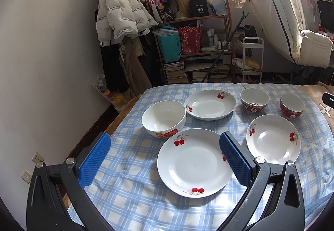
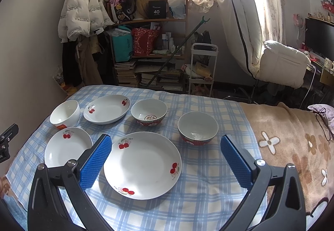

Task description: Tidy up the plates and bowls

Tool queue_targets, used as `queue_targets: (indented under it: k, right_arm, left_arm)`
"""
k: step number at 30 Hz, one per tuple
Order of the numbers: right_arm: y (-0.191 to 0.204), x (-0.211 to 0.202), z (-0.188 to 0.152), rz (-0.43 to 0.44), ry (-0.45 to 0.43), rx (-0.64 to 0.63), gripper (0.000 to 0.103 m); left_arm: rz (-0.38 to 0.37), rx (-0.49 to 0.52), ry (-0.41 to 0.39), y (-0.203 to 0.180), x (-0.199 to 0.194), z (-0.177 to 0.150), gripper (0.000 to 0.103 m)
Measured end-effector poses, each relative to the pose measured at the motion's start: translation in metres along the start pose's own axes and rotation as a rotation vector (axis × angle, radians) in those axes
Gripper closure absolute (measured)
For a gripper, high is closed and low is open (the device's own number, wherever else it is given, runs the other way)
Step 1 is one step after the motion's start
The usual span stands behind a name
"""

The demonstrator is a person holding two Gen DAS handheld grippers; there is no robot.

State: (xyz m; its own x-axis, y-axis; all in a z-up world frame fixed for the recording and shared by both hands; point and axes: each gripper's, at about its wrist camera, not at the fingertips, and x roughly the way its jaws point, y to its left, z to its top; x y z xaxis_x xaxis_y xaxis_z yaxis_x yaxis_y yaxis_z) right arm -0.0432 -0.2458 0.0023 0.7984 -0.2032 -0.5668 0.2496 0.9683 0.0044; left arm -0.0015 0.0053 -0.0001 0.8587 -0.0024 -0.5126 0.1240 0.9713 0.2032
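Observation:
Three white cherry-pattern plates lie on a blue checked cloth [image 1: 133, 195]. In the left wrist view, one plate [image 1: 195, 163] sits between the fingers of my open left gripper [image 1: 165, 137], which holds nothing. A white bowl [image 1: 163, 118] stands just beyond it, a deeper plate [image 1: 210, 104] farther back, and another plate [image 1: 273, 139] to the right. My right gripper [image 2: 166, 139] is open and empty above that plate [image 2: 143, 165]. Two red-sided bowls [image 2: 149, 112] [image 2: 197, 127] stand behind it. The white bowl [image 2: 65, 114] is at the far left.
A brown flowered blanket [image 2: 288, 147] covers the surface to the right of the cloth. A wall [image 1: 52, 64] runs close on the left. Beyond the far edge are a cluttered shelf [image 2: 150, 53], a small white cart [image 2: 202, 68] and hanging coats [image 1: 119, 11].

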Motion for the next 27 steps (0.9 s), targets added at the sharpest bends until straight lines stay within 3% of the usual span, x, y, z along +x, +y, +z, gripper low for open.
queue_targets:
  k: [12, 27]
  right_arm:
    - [0.001, 0.003, 0.003, 0.004, 0.018, -0.001, 0.0]
    - [-0.017, 0.038, 0.011, 0.008, 0.093, 0.044, 0.0]
  left_arm:
    - [-0.058, -0.007, 0.039, -0.009, 0.018, 0.011, 0.001]
    - [-0.095, 0.069, 0.047, -0.067, 0.056, 0.065, 0.001]
